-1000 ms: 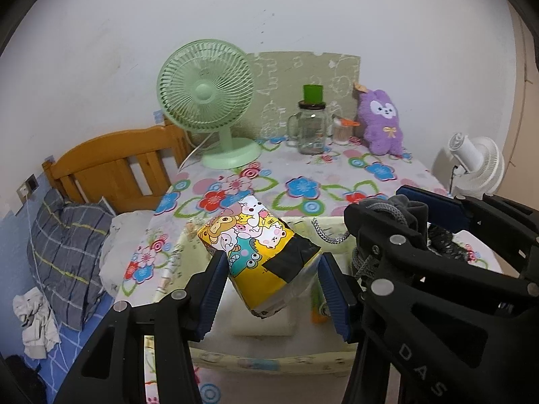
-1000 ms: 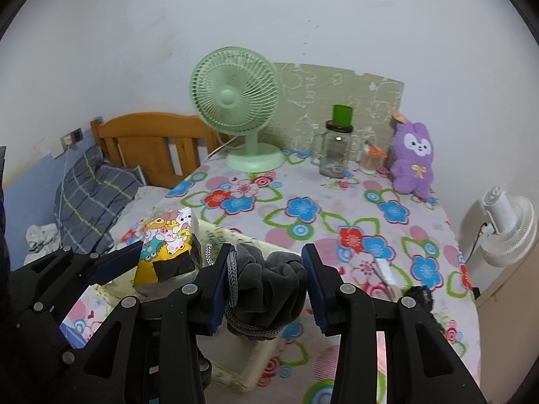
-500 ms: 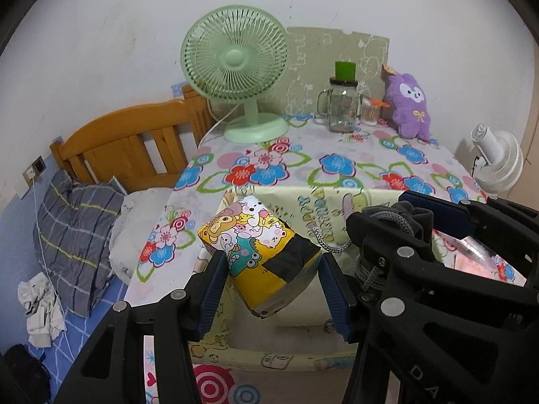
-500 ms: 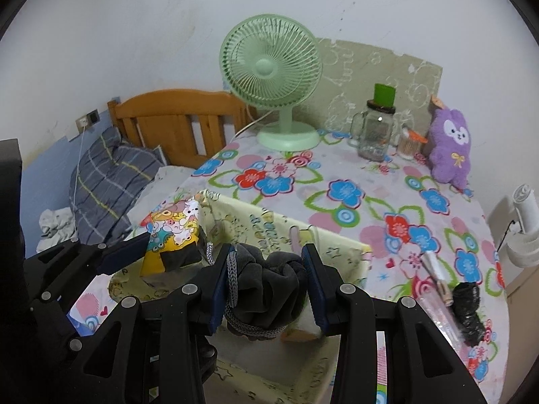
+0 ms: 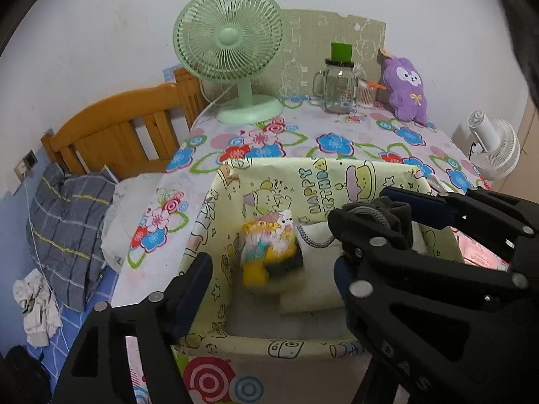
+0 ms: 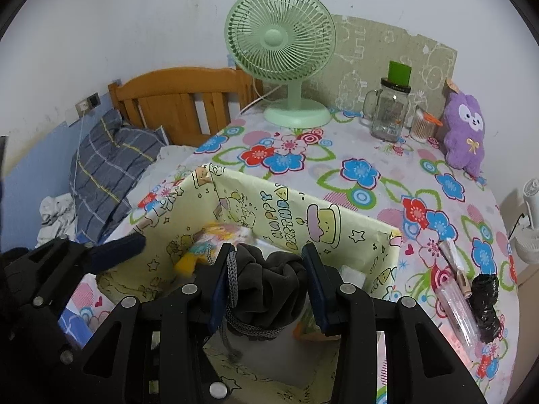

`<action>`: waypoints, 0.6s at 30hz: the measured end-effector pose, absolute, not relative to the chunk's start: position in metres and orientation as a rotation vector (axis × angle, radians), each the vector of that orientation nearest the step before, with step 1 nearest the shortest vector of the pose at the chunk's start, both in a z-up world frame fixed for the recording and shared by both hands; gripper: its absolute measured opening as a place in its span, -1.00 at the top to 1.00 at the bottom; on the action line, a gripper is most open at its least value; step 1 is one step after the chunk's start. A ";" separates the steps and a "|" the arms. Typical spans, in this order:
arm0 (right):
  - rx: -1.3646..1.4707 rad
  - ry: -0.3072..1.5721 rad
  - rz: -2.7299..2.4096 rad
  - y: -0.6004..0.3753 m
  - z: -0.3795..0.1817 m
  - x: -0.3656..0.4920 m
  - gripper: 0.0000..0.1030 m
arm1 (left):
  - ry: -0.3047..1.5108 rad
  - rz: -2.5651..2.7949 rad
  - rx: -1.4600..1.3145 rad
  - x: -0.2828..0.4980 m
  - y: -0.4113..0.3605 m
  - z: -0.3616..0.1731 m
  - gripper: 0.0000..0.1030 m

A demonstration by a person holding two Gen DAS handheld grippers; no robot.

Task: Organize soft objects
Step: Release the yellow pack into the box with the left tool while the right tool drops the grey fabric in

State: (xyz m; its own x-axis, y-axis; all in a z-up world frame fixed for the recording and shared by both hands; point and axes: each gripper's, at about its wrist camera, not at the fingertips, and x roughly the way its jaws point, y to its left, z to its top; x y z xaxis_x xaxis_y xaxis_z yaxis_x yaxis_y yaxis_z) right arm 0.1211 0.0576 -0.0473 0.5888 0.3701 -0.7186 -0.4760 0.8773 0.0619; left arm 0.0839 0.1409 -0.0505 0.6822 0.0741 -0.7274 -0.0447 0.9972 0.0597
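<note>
1. Over the box, left wrist view: left gripper [image 5: 271, 274] jaws opening, pads wide apart, nothing pressed between them. One cartoon-print pouch [image 5: 269, 250], blurred, sits free inside the one pale yellow box [image 5: 337, 176], near its left wall, clear of both pads. One right gripper [image 5: 387, 215] enters from the right over the box, clamped on one dark grey drawstring bundle [image 5: 390, 213]; its grey cord [image 5: 311, 239] hangs into the box.
2. Same view, beyond the box on the floral table [image 5: 337, 141]: one green fan [image 5: 230, 37], one glass jar mug [image 5: 338, 89], one purple plush [image 5: 406, 89]. One white fan [image 5: 495, 149] right of the box, off the table.
3. Right wrist view: right gripper [image 6: 266, 286] part-closed, pads pressing the one grey bundle [image 6: 269, 289] from both sides, held above the box [image 6: 303, 208]. Pouch [image 6: 209, 245] lies in the box's left part. One left gripper finger [image 6: 118, 252] at the box's left wall.
4. Same view, right of the box on the table: one clear wrapper [image 6: 456, 303], one black item [image 6: 486, 303].
</note>
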 end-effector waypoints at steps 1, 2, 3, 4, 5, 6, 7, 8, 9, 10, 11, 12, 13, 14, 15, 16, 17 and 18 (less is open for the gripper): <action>-0.145 0.803 0.491 0.058 -0.048 0.122 0.14 | 0.812 0.069 0.044 0.083 0.140 -0.051 -0.60; -0.147 0.805 0.490 0.058 -0.049 0.123 0.14 | 0.813 0.069 0.046 0.084 0.140 -0.051 -0.62; -0.150 0.807 0.488 0.059 -0.050 0.124 0.14 | 0.816 0.069 0.043 0.084 0.141 -0.051 -0.63; -0.150 0.809 0.488 0.059 -0.050 0.125 0.14 | 0.821 0.071 0.039 0.086 0.142 -0.052 -0.64; -0.150 0.812 0.488 0.060 -0.051 0.125 0.14 | 0.826 0.073 0.035 0.087 0.144 -0.053 -0.66; -0.150 0.817 0.488 0.061 -0.052 0.126 0.14 | 0.834 0.075 0.028 0.089 0.145 -0.054 -0.66; -0.151 0.820 0.489 0.062 -0.053 0.128 0.12 | 0.838 0.073 0.024 0.090 0.146 -0.054 -0.66; -0.152 0.822 0.491 0.063 -0.053 0.129 0.12 | 0.845 0.067 0.016 0.091 0.147 -0.055 -0.67; -0.155 0.823 0.491 0.063 -0.054 0.129 0.09 | 0.850 0.064 0.011 0.091 0.147 -0.056 -0.68; -0.155 0.824 0.492 0.064 -0.054 0.130 0.02 | 0.855 0.057 0.005 0.091 0.147 -0.056 -0.73; -0.151 0.825 0.494 0.064 -0.054 0.130 -0.02 | 0.857 0.051 0.001 0.091 0.147 -0.056 -0.76; -0.146 0.828 0.495 0.063 -0.054 0.131 -0.14 | 0.856 0.048 0.000 0.091 0.146 -0.056 -0.76; -0.143 0.828 0.493 0.063 -0.055 0.131 -0.31 | 0.854 0.046 0.001 0.091 0.146 -0.056 -0.78; -0.139 0.822 0.489 0.062 -0.054 0.131 -0.40 | 0.853 0.046 0.001 0.090 0.146 -0.056 -0.78; -0.137 0.816 0.488 0.062 -0.054 0.130 -0.50 | 0.853 0.049 0.001 0.090 0.146 -0.056 -0.79; -0.137 0.810 0.485 0.061 -0.053 0.129 -0.53 | 0.853 0.049 0.000 0.090 0.146 -0.057 -0.79; -0.139 0.804 0.483 0.061 -0.053 0.129 -0.55 | 0.854 0.049 -0.001 0.091 0.146 -0.057 -0.79; -0.143 0.800 0.478 0.061 -0.052 0.128 -0.56 | 0.855 0.050 -0.003 0.091 0.145 -0.057 -0.79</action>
State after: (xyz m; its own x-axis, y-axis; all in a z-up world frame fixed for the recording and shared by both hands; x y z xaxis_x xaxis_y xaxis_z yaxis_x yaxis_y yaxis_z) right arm 0.1283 0.0610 -0.0520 0.5970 0.3574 -0.7182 -0.4636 0.8844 0.0548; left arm 0.0912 0.1452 -0.0567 0.6553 0.0428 -0.7542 -0.0450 0.9988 0.0176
